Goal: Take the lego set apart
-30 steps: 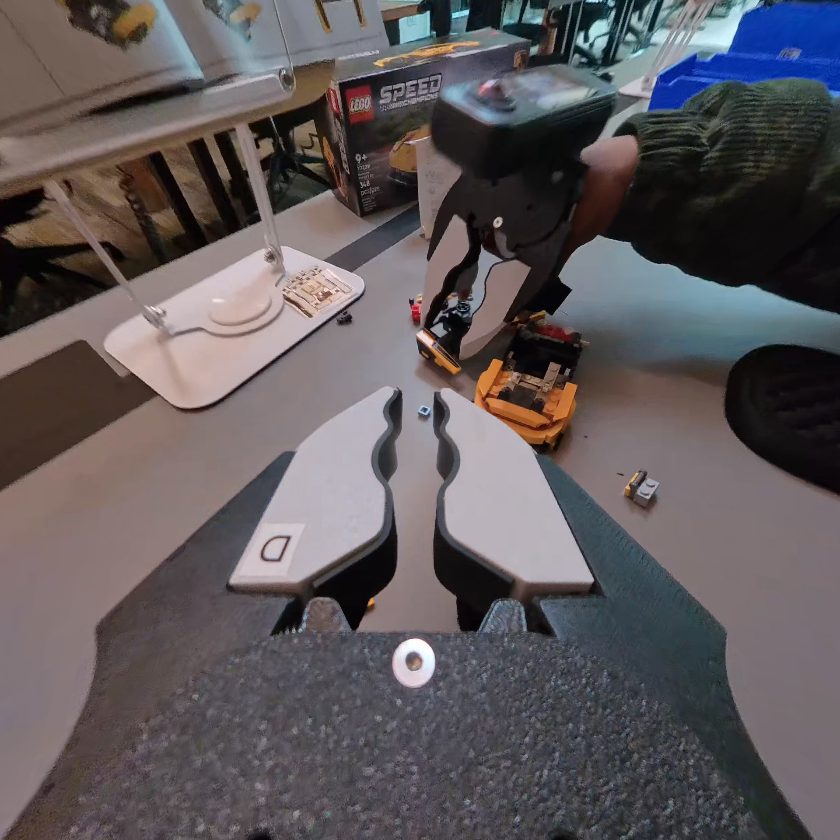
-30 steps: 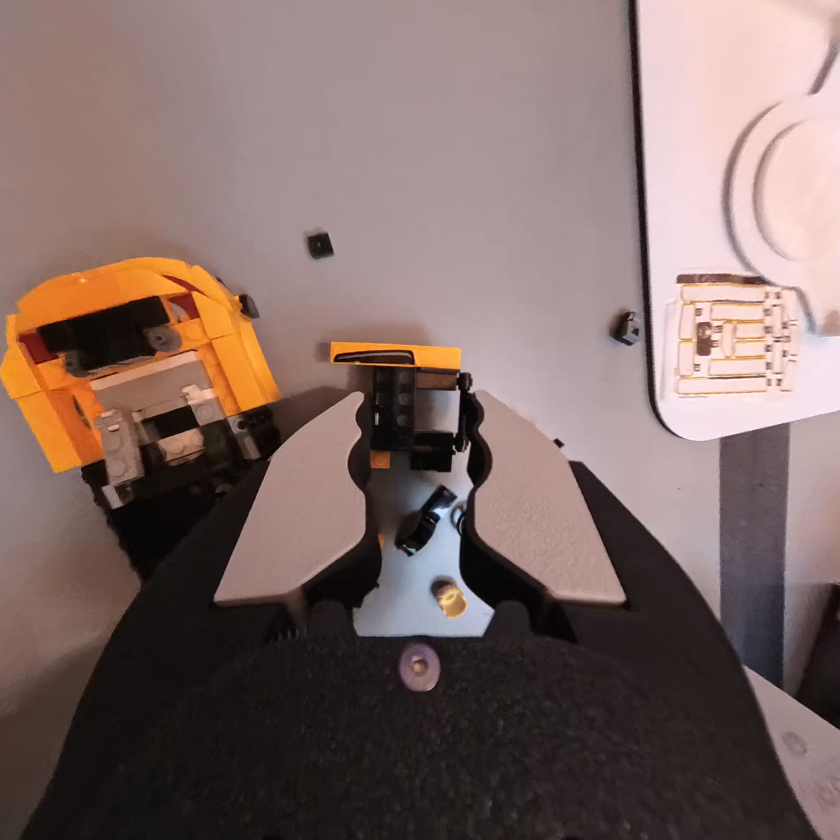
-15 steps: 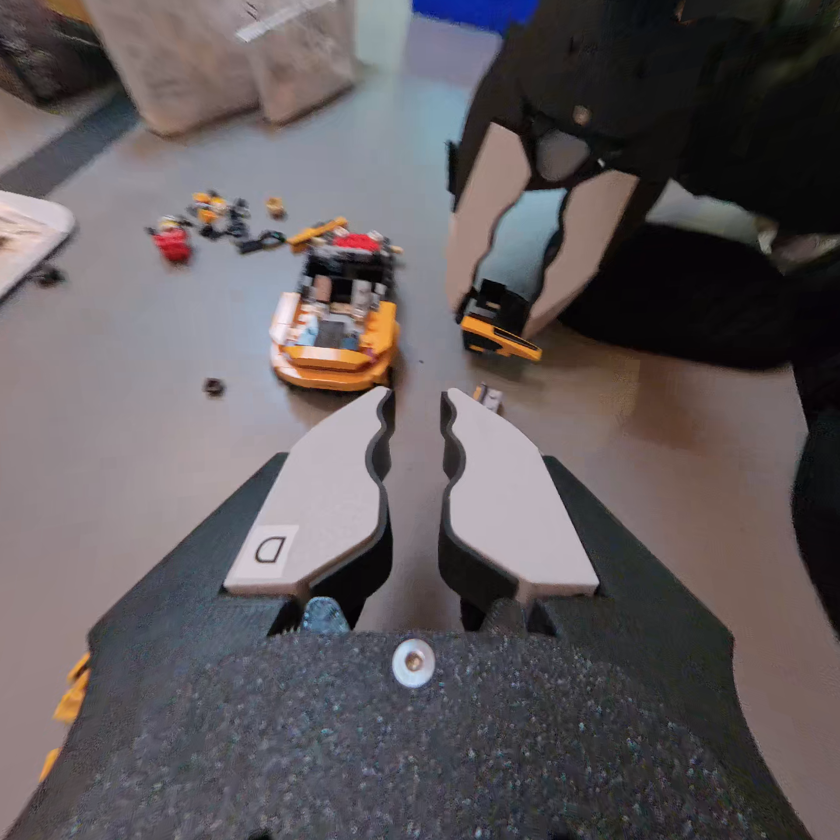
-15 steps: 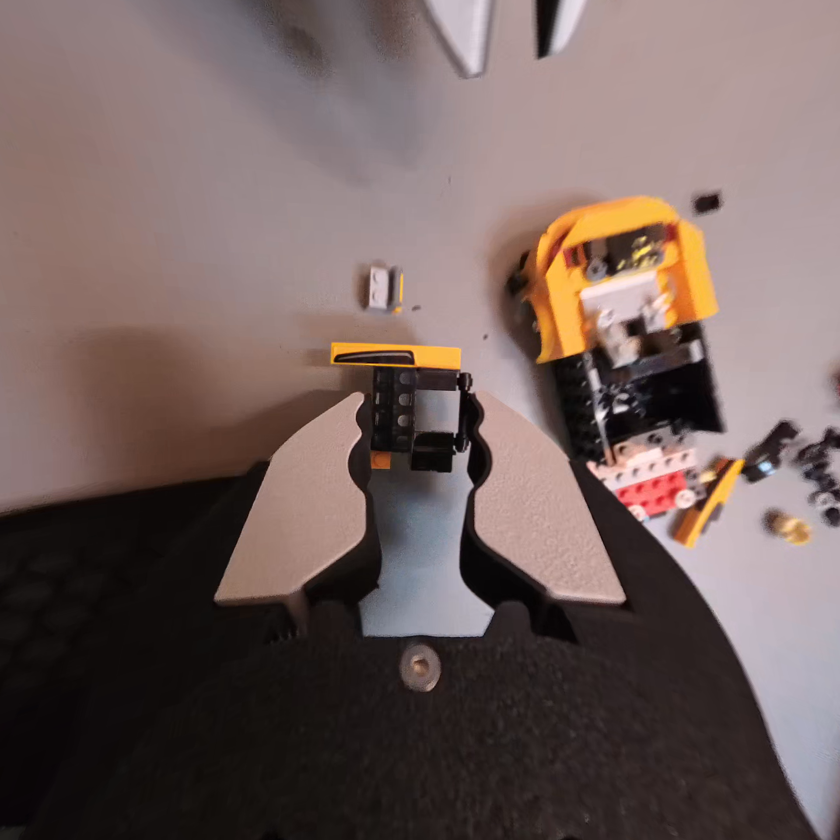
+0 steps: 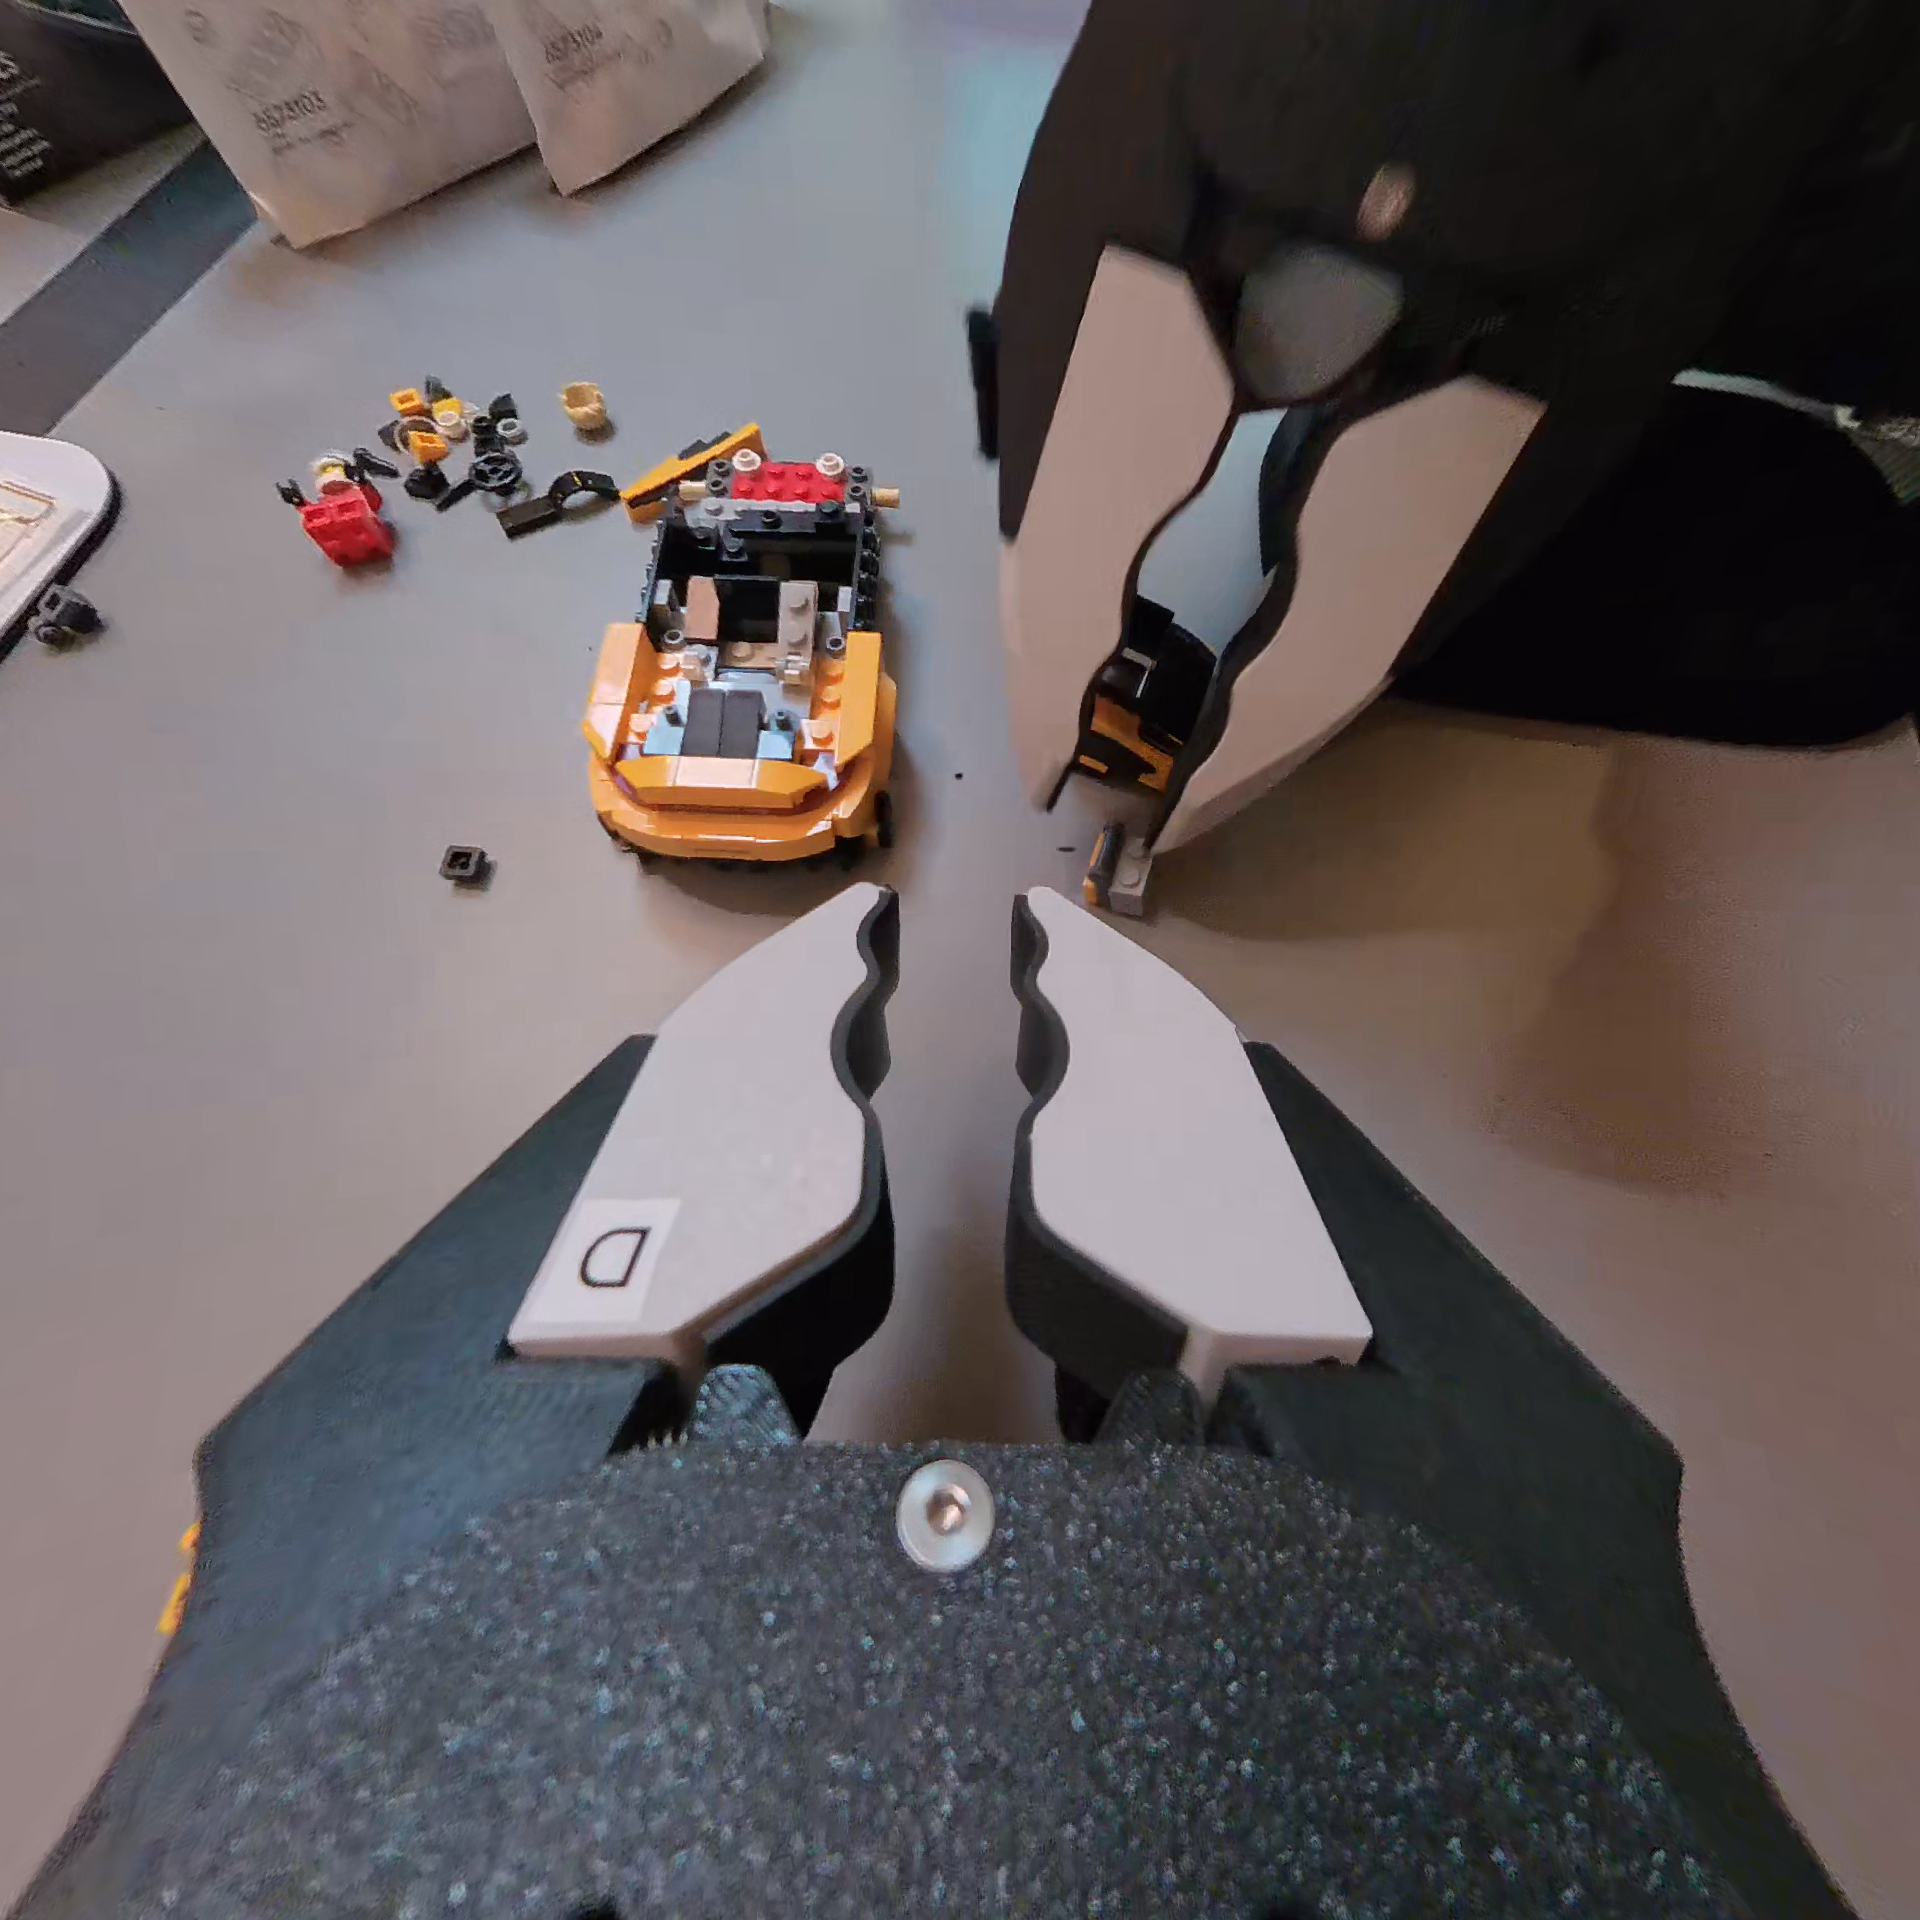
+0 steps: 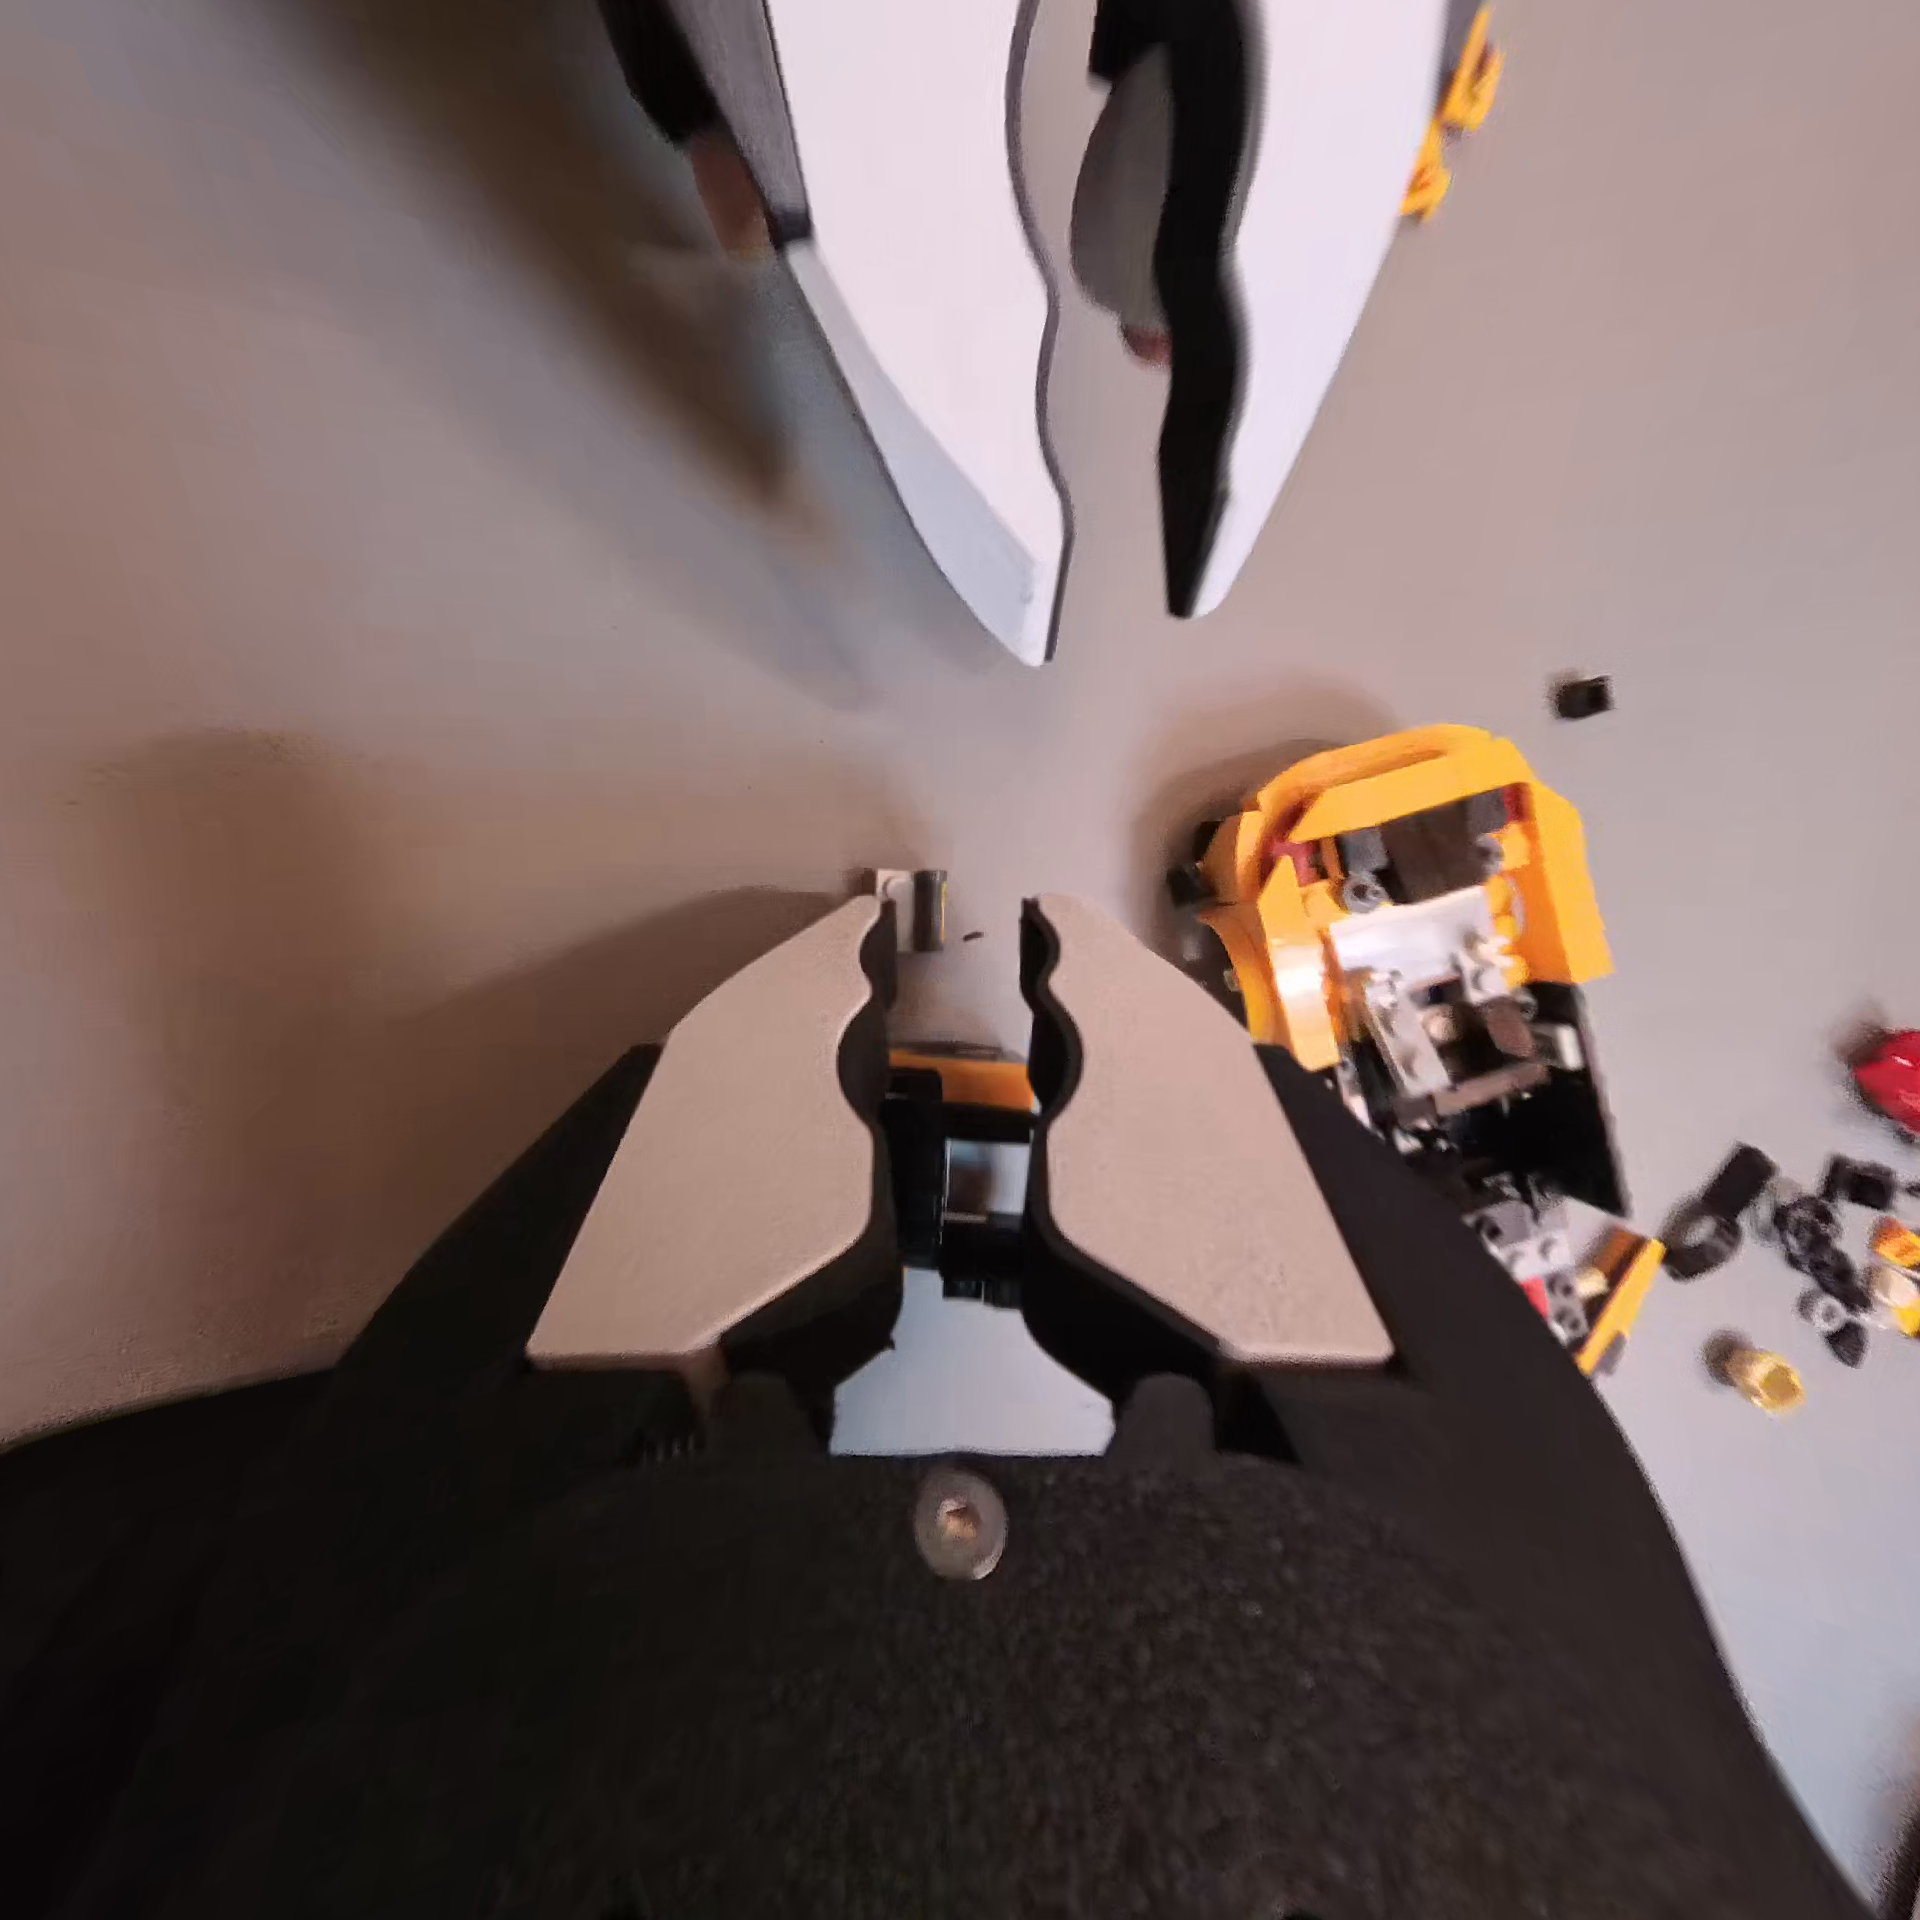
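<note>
The orange lego car point(image 5: 738, 717), partly stripped, sits on the grey table; it also shows in the right wrist view point(image 6: 1403, 935). My right gripper point(image 6: 951, 925) is shut on a black and orange lego piece point(image 6: 961, 1143) that sits deep between its fingers. Its tips are down at the table beside a small grey and orange piece point(image 6: 920, 914). In the left wrist view the right gripper point(image 5: 1117, 821) stands right of the car with the piece point(image 5: 1138, 707) in it. My left gripper point(image 5: 954, 914) is open and empty, just short of the small piece point(image 5: 1122, 883).
Loose lego bits point(image 5: 447, 457) and a red piece point(image 5: 348, 520) lie behind the car on the left. A small black piece point(image 5: 464, 862) lies left of the car. White bags point(image 5: 416, 104) stand at the back. A white stand base point(image 5: 42, 520) is at the left edge. The left gripper's tips are roughly 5 centimetres from the right gripper's. The white stand base point(image 5: 42, 520) is about 30 centimetres from both grippers' fingertips.
My right gripper has come down to the table by the small grey piece. Its fingers are closer together and the held piece sits deeper. My left gripper has moved nearer.
</note>
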Demonstrator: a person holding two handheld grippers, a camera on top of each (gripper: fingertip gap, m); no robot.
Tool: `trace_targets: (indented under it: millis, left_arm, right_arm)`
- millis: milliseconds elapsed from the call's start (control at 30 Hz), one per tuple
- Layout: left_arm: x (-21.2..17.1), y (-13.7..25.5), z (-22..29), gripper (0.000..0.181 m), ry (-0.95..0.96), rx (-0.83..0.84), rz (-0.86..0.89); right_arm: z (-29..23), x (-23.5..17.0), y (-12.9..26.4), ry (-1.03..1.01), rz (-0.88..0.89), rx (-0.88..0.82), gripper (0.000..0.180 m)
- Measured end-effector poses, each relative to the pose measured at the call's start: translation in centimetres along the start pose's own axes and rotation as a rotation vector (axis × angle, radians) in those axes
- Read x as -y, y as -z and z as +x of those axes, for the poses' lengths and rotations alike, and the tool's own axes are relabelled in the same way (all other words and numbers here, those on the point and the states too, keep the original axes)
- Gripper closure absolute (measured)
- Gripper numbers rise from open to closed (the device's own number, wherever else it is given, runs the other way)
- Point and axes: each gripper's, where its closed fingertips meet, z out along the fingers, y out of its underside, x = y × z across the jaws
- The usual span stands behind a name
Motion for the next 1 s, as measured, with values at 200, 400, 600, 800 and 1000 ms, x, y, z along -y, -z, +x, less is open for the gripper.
trace_targets:
  millis: [200, 400, 600, 800, 1000]
  left_arm:
    - [0.7, 1.4, 0.5, 0.16, -0.024, -0.042, 0.036]
    - [1.5, 1.5, 1.7, 0.153, -0.007, -0.114, 0.087]
    - [5.4, 2.2, 2.4, 0.156, 0.043, -0.099, 0.291]
    - [6.4, 2.5, 2.4, 0.171, 0.052, -0.045, 0.34]
    - [6.6, 2.1, 2.1, 0.169, 0.088, -0.022, 0.358]
  right_arm:
    - [-0.6, 0.0, -1.2, 0.02, -0.058, 0.063, 0.175]
    - [1.0, 4.3, 2.5, -0.039, 0.398, -0.071, 0.178]
    - [1.9, 7.3, 7.3, -0.088, 0.799, -0.178, 0.178]
    - [2.1, 7.7, 8.4, -0.062, 0.886, -0.238, 0.178]
    - [2.3, 7.3, 8.3, 0.029, 0.853, -0.361, 0.178]
